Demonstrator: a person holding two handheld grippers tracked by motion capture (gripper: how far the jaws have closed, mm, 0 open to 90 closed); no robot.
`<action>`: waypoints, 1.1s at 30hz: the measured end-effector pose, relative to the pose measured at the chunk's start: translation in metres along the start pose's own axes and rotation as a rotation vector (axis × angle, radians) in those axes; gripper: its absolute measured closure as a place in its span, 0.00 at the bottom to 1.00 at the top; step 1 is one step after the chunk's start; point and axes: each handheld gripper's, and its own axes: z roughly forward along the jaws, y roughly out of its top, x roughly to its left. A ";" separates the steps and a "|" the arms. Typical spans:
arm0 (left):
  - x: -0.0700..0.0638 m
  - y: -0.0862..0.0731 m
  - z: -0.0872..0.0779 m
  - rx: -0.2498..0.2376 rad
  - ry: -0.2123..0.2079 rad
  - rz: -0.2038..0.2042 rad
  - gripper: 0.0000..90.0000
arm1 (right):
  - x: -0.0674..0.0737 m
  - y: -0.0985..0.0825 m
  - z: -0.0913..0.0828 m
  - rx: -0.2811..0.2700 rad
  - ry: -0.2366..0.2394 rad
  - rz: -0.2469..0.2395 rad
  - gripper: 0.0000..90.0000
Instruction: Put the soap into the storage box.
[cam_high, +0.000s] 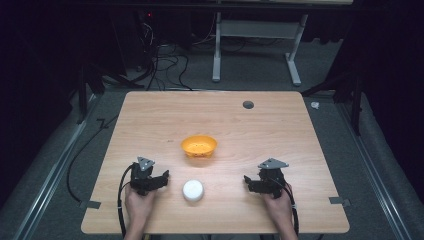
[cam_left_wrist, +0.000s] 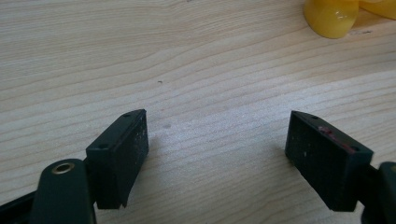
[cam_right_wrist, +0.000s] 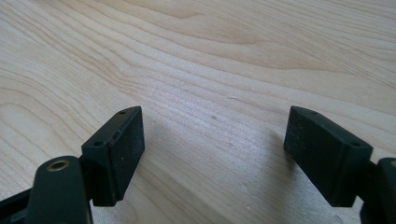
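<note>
An orange bowl sits near the middle of the wooden table; its yellow-orange side shows at the top right of the left gripper view. A small white round object lies in front of the bowl, between my two grippers. My left gripper rests low on the table to the left of the white object, open, with bare wood between its pads. My right gripper rests to the right of it, open too, and its pads frame nothing but wood grain.
A round cable hole sits near the table's far edge. Grey tape tabs mark the near corners. Beyond the table stand a white desk frame and loose cables on the grey floor.
</note>
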 end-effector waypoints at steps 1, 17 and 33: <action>0.000 0.000 0.000 0.000 0.000 0.000 0.24 | 0.000 0.000 0.000 0.000 0.000 0.000 0.24; 0.000 0.000 -0.001 0.000 0.005 0.001 0.24 | 0.000 0.000 0.000 -0.003 0.002 0.002 0.24; -0.005 0.004 -0.016 -0.033 -0.045 0.022 0.22 | 0.000 0.000 0.000 -0.001 0.005 0.000 0.23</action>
